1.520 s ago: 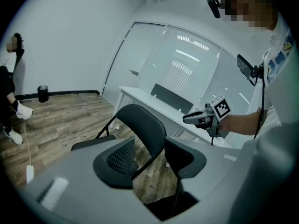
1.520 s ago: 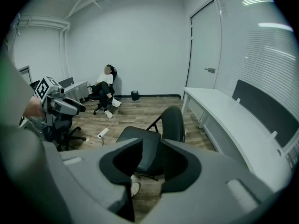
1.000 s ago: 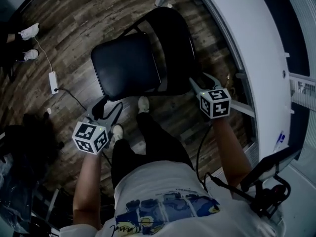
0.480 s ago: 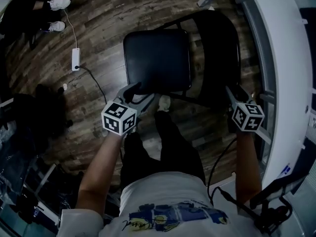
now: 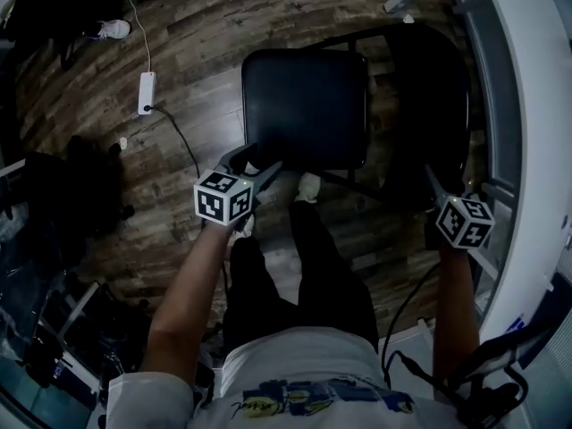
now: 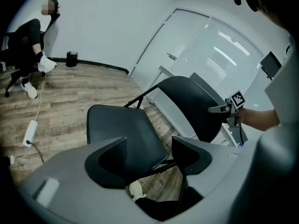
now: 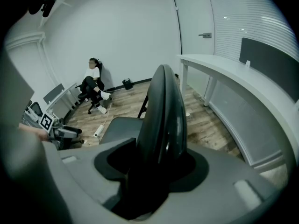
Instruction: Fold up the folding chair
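The seat [image 5: 304, 105] corner at 7 o'clock is straddled by the left gripper [image 5: 255, 162], the backrest [image 5: 429, 88] by the right gripper [image 5: 435, 186], both jaw pairs apart, just opened wider.

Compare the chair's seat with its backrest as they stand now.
The seat lies level, while the backrest stands upright. The seat is squarish with rounded corners; the backrest is a rounded oval. The backrest is nearer the white desk; the seat is on the side away from it. Both are black.
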`<control>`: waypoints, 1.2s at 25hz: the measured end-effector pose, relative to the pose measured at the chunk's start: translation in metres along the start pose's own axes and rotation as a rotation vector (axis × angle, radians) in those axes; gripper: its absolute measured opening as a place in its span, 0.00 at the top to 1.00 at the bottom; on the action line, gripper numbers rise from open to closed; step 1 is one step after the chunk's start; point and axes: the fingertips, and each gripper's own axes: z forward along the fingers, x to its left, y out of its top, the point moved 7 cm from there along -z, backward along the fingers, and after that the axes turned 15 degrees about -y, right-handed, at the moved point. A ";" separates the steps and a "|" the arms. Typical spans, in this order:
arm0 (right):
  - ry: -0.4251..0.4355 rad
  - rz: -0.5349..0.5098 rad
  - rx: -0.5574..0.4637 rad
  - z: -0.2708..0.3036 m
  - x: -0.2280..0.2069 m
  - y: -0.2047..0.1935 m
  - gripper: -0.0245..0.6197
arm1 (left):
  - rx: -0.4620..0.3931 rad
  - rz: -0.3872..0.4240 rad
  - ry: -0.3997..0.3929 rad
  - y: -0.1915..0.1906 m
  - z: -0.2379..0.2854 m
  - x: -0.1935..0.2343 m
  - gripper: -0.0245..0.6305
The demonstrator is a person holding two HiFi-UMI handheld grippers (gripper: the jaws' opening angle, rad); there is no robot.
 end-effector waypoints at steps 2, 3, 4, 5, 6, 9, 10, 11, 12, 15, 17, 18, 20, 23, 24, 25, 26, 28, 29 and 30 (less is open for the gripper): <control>-0.007 0.005 0.008 0.005 0.003 -0.001 0.66 | 0.005 -0.005 0.010 -0.003 -0.001 0.009 0.48; -0.010 0.007 0.011 0.007 0.003 -0.002 0.66 | 0.006 -0.008 0.014 -0.005 0.000 0.014 0.48; -0.011 0.007 0.012 0.008 0.003 -0.003 0.66 | 0.007 -0.012 0.017 -0.008 0.000 0.018 0.48; -0.013 0.006 0.011 0.008 0.003 -0.003 0.66 | 0.007 -0.019 0.019 -0.011 0.002 0.023 0.48; -0.015 0.003 0.007 0.008 0.002 -0.003 0.66 | 0.006 -0.028 0.021 -0.014 0.003 0.028 0.48; -0.019 -0.001 -0.004 0.007 0.003 -0.002 0.66 | 0.011 -0.071 0.030 -0.028 0.005 0.048 0.47; -0.018 -0.001 -0.006 0.006 0.003 -0.002 0.66 | 0.015 -0.088 0.034 -0.033 0.006 0.056 0.47; -0.017 -0.002 -0.009 0.006 0.003 -0.001 0.66 | 0.020 -0.104 0.038 -0.038 0.008 0.063 0.47; -0.017 -0.004 -0.012 0.005 0.003 -0.001 0.66 | 0.026 -0.119 0.040 -0.044 0.010 0.070 0.46; -0.018 -0.006 -0.023 0.003 0.003 0.001 0.66 | 0.048 -0.143 0.050 -0.060 0.015 0.091 0.44; -0.021 -0.008 -0.031 0.002 0.002 0.000 0.66 | 0.053 -0.154 0.056 -0.069 0.018 0.103 0.43; -0.021 -0.009 -0.035 0.002 0.003 0.000 0.66 | 0.053 -0.161 0.059 -0.072 0.020 0.110 0.43; -0.020 -0.009 -0.040 0.002 0.004 -0.001 0.66 | 0.051 -0.180 0.062 -0.079 0.023 0.122 0.43; -0.019 -0.009 -0.040 0.001 0.003 -0.001 0.66 | 0.055 -0.212 0.062 -0.088 0.030 0.137 0.41; -0.020 -0.010 -0.040 0.001 0.003 -0.001 0.66 | 0.057 -0.219 0.060 -0.090 0.033 0.142 0.41; -0.022 -0.009 -0.041 0.000 0.003 0.000 0.66 | 0.061 -0.224 0.056 -0.092 0.035 0.147 0.40; -0.025 -0.008 -0.043 0.000 0.004 0.000 0.66 | 0.065 -0.225 0.051 -0.093 0.038 0.152 0.39; -0.028 -0.006 -0.047 -0.001 0.005 0.000 0.66 | 0.076 -0.225 0.035 -0.097 0.042 0.161 0.38; -0.029 -0.006 -0.048 -0.002 0.005 0.001 0.66 | 0.082 -0.229 0.026 -0.100 0.044 0.166 0.37; -0.030 -0.007 -0.050 -0.003 0.005 0.002 0.66 | 0.087 -0.237 0.020 -0.102 0.046 0.170 0.36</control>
